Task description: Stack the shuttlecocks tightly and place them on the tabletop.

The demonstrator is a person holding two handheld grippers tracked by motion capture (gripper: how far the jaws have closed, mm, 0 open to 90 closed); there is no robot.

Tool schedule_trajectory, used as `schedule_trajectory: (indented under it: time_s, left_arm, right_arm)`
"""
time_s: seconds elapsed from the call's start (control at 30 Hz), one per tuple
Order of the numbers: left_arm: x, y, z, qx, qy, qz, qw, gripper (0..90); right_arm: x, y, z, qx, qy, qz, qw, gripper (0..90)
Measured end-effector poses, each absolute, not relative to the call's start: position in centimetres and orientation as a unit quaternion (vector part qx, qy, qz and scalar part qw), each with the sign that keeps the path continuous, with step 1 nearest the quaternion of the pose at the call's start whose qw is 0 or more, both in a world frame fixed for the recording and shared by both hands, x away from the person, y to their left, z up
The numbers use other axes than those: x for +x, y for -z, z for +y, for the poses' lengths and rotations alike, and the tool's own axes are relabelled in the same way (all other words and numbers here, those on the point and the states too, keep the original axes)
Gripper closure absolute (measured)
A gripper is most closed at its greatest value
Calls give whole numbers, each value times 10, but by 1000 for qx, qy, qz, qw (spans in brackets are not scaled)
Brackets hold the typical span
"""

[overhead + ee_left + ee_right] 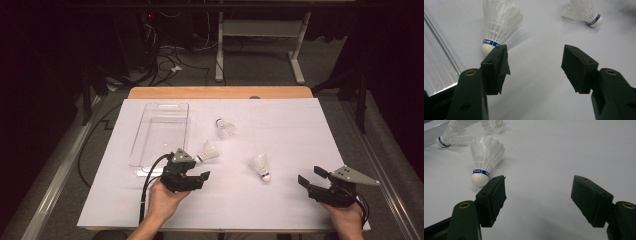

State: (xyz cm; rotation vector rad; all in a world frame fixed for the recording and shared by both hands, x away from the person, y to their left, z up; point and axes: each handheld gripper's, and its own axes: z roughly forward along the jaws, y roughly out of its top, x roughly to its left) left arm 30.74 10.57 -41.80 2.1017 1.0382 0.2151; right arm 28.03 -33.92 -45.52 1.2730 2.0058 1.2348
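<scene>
This is a lab or test room set up for recording, not a home. The bench has a plain wooden top, nearly all of it covered by a white sheet laid flat as a clean work surface. Around it the room is kept dark, and only the bench is brightly lit. Grey carpet covers the floor. Behind the bench, black cables lie in loose tangles on the carpet near dark equipment. A white metal desk frame stands farther back, and metal rails run along the floor beside the bench.
</scene>
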Motion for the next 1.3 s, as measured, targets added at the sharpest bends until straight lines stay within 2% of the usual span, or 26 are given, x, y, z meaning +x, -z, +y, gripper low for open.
schedule_trajectory:
  time_s: [1.3]
  left_arm:
    - [339, 405, 87, 828, -92, 428, 350, 388]
  right_arm:
    - [280, 455, -338, 456, -452, 731, 229, 283]
